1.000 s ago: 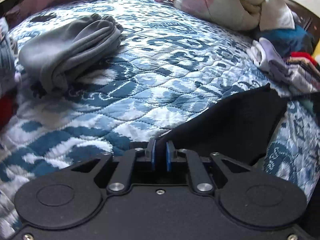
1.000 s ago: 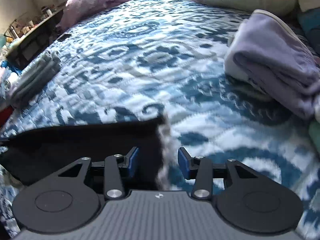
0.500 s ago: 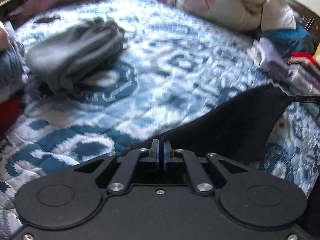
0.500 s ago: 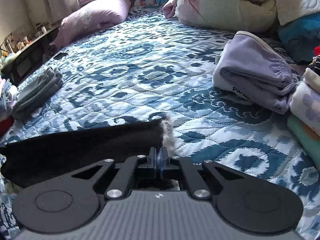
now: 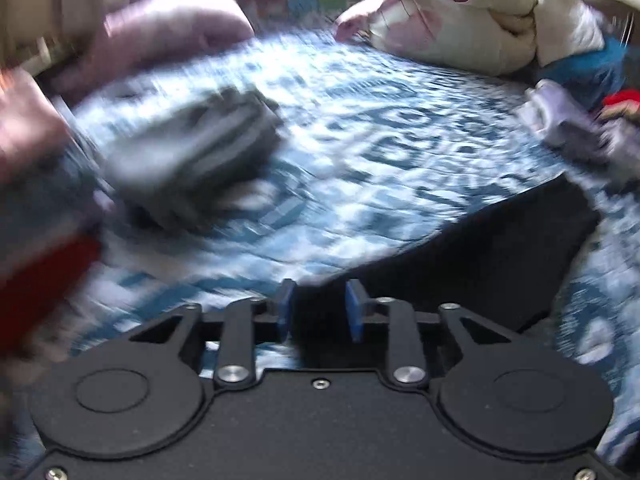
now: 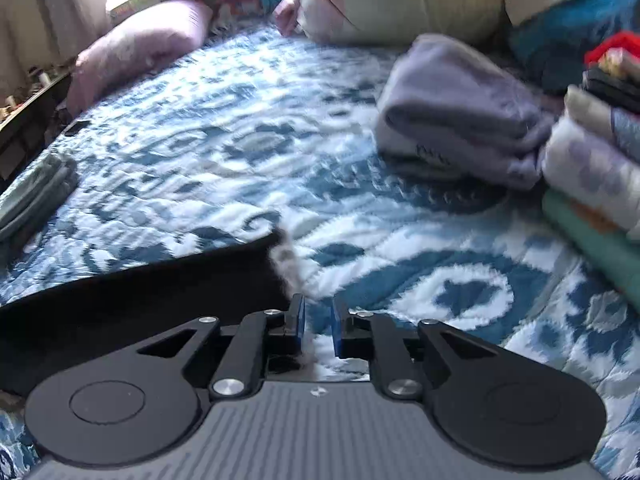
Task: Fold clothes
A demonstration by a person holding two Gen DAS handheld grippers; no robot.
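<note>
A black garment point(image 5: 480, 248) with a fuzzy grey lining lies flat on the blue-and-white quilt point(image 6: 240, 140). In the left wrist view one corner of it reaches in between the blue pads of my left gripper point(image 5: 320, 302). The jaws there are opening and the pads stand clear of the cloth. In the right wrist view the black garment point(image 6: 160, 296) ends at a grey fuzzy edge beside the left pad of my right gripper point(image 6: 318, 316). Those jaws are opening too, with a narrow gap that shows quilt. The left wrist view is blurred by motion.
A folded grey garment point(image 5: 188, 160) lies at the left of the bed. A folded lavender garment point(image 6: 460, 112) and a stack of folded clothes point(image 6: 592, 168) sit on the right. A pink pillow point(image 6: 140, 52) and bundled bedding point(image 6: 400, 0) line the far edge.
Half a second ago both grippers were shut on the black garment's edge; now both pairs of jaws have parted. Both cameras have risen and tilted up, so more of the far bed shows.
</note>
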